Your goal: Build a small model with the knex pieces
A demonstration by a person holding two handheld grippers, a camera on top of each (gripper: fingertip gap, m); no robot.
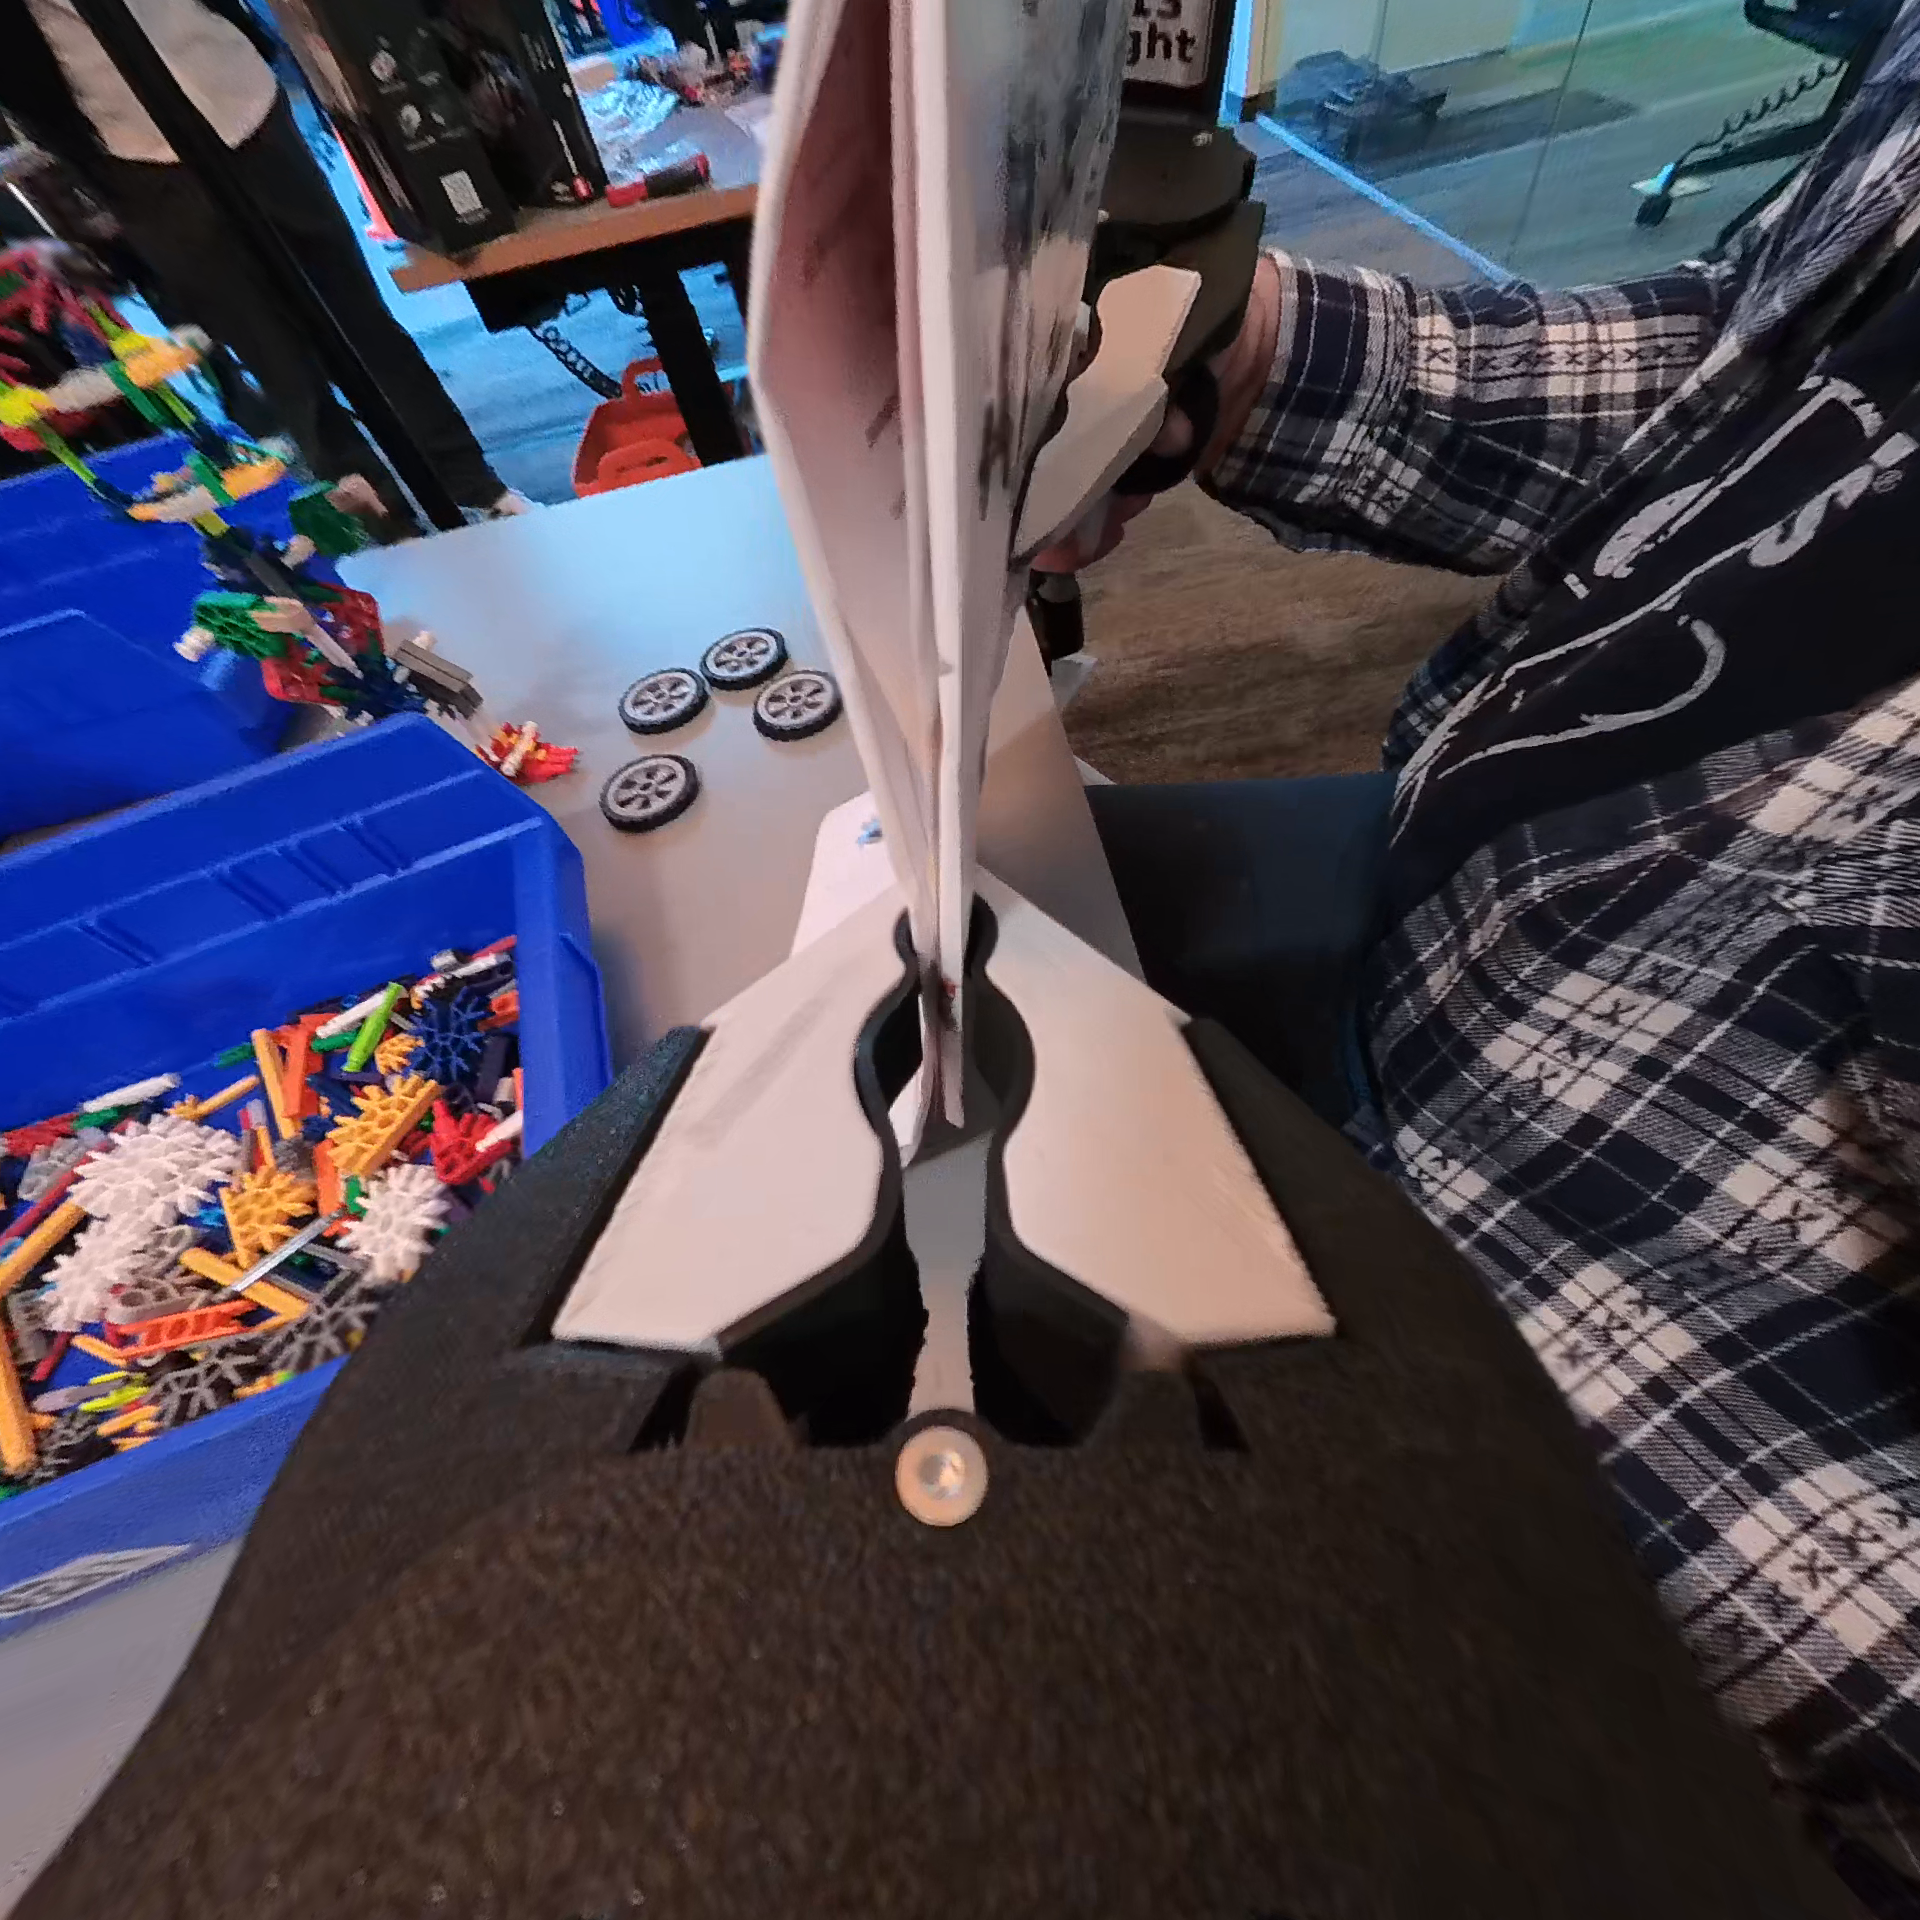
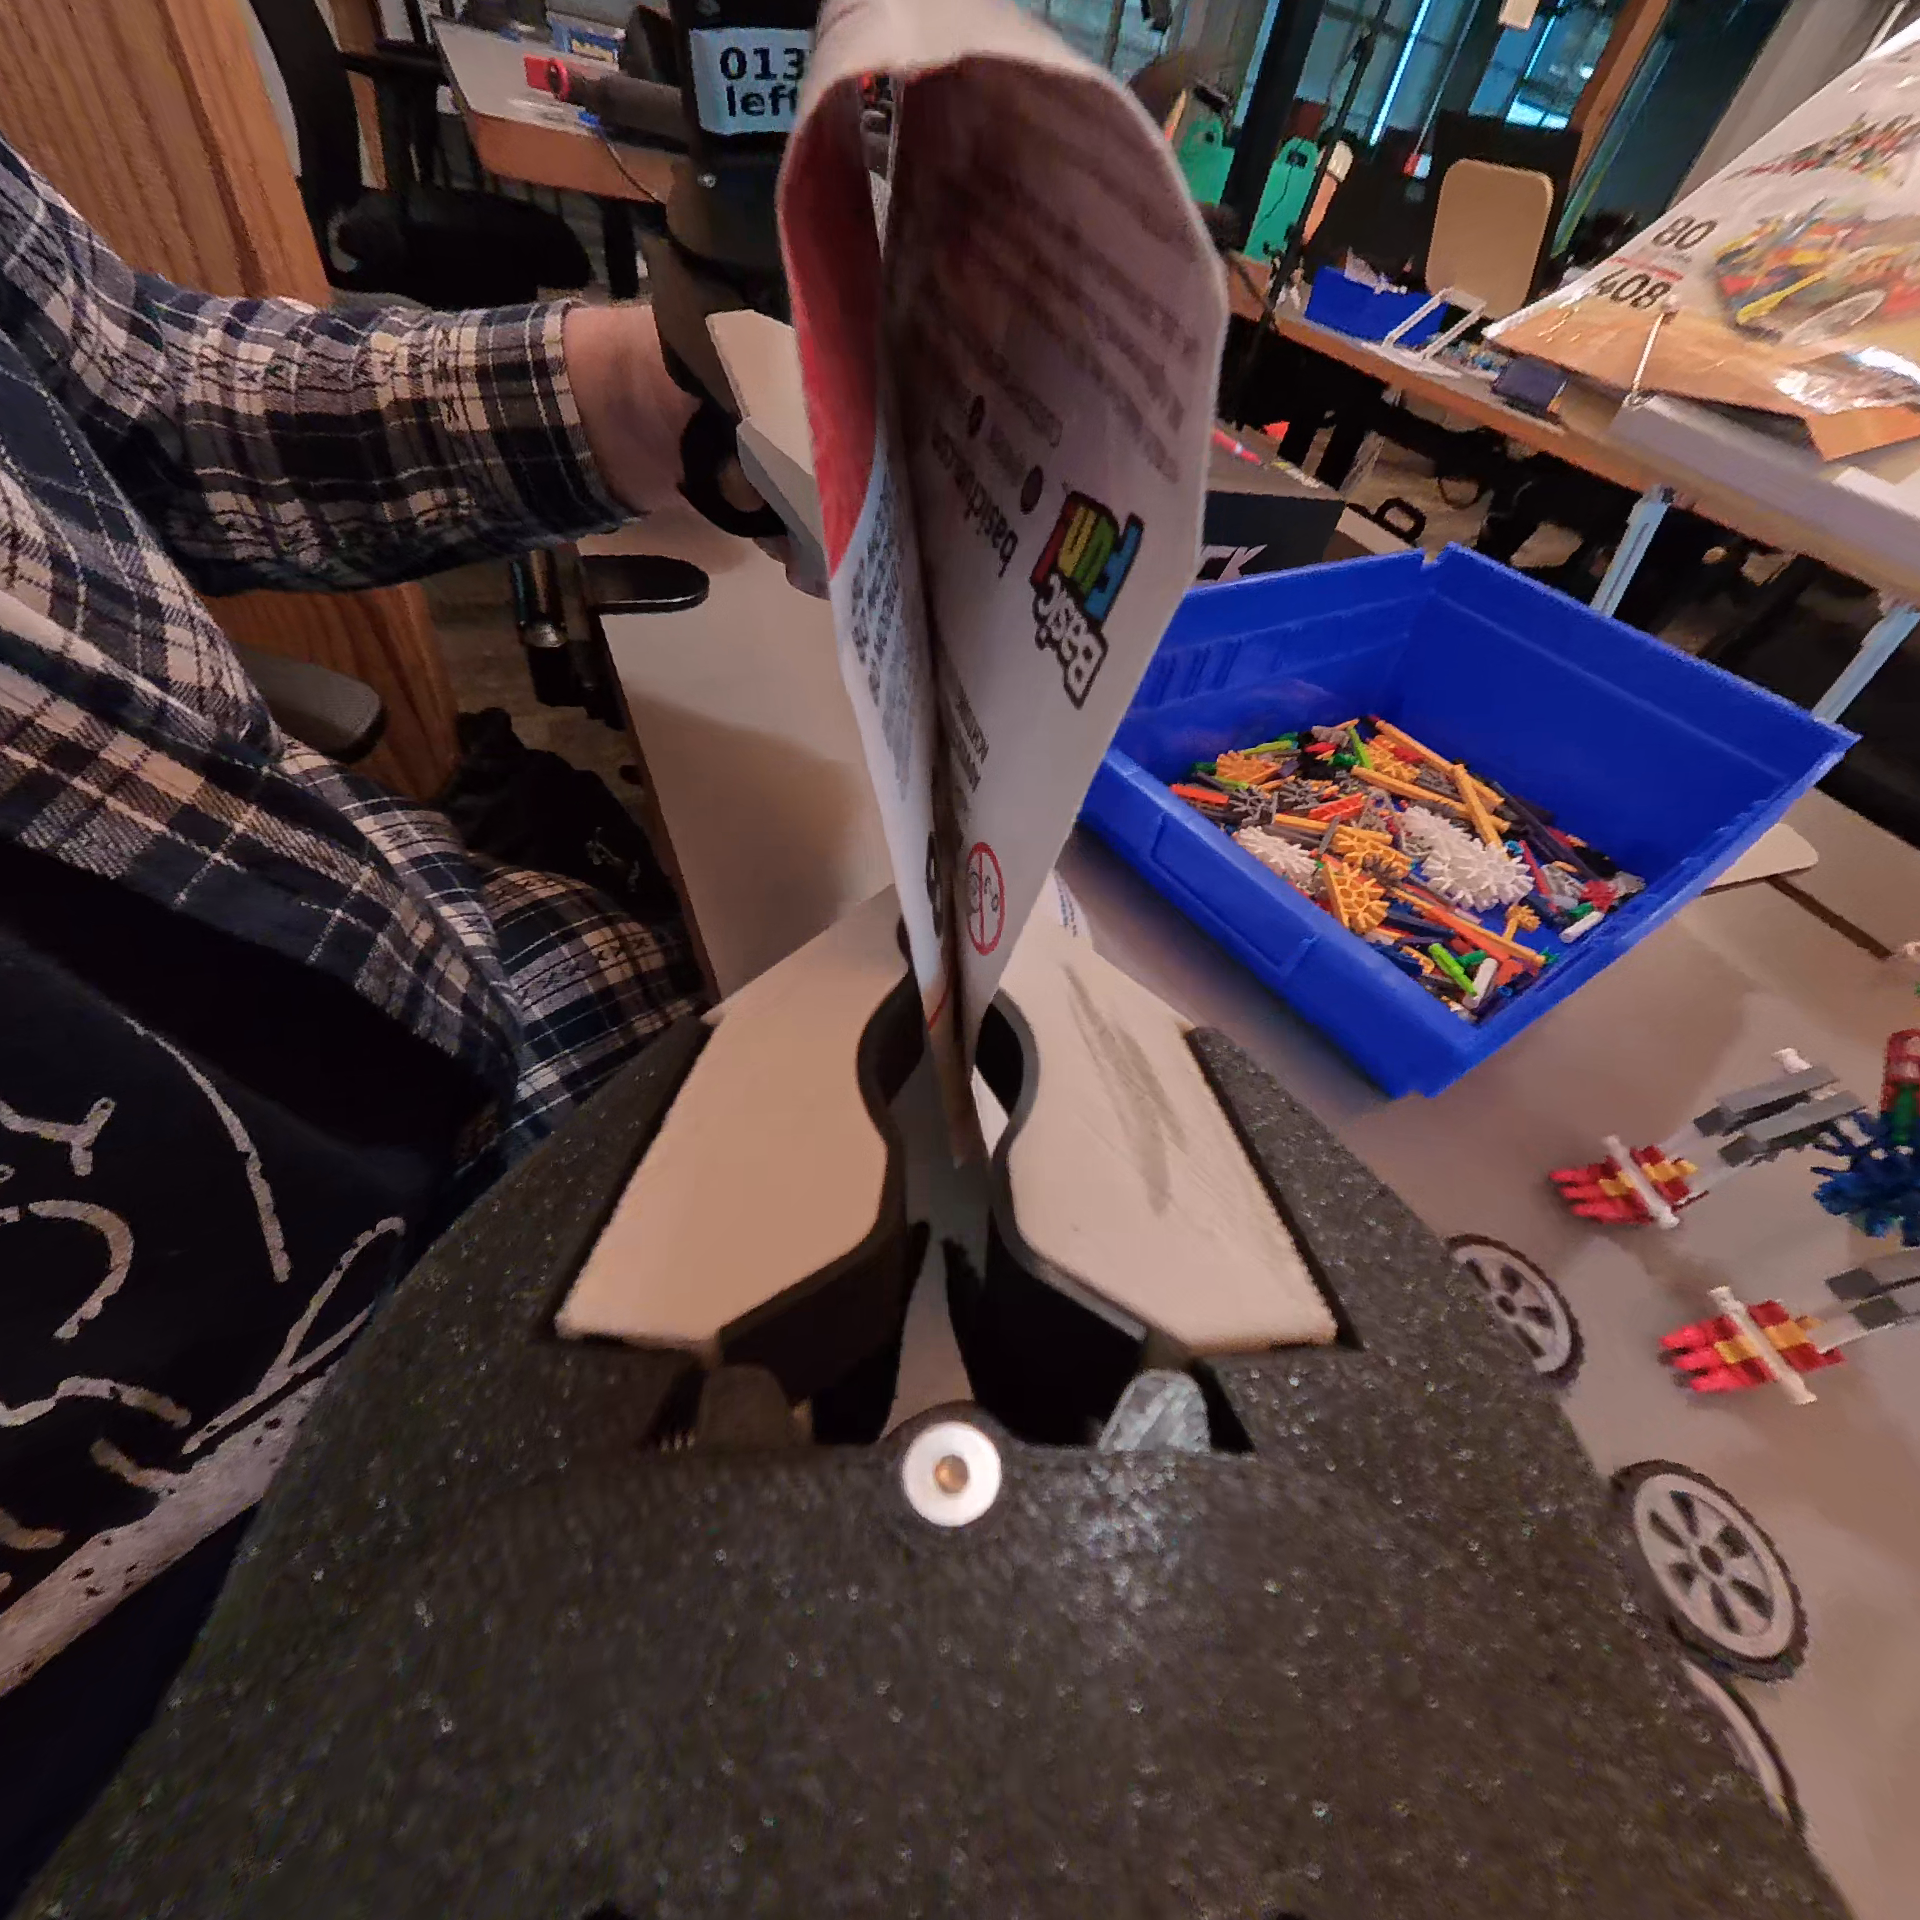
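Note:
A folded white printed paper leaflet [image 1: 883,364] hangs upright between both grippers above the grey table [image 1: 582,603]. My left gripper [image 1: 940,914] is shut on one edge of it, the sheets pinched between the white fingers [image 1: 790,1039]. My right gripper [image 2: 951,966] is shut on the opposite edge of the same leaflet [image 2: 1039,416]. Each view shows the other gripper at the far side of the leaflet: the right one in the left wrist view [image 1: 1101,436], the left one in the right wrist view [image 2: 769,447], each held in a hand.
A blue bin [image 1: 312,862] of coloured rod-and-connector pieces stands beside the grippers, also in the right wrist view [image 2: 1299,935]. Several black-and-grey wheels [image 1: 665,701] and a built model [image 1: 301,634] lie on the table. A person in a plaid shirt [image 1: 1558,935] sits close. Spacing between my two grippers at the tips: around 10 cm.

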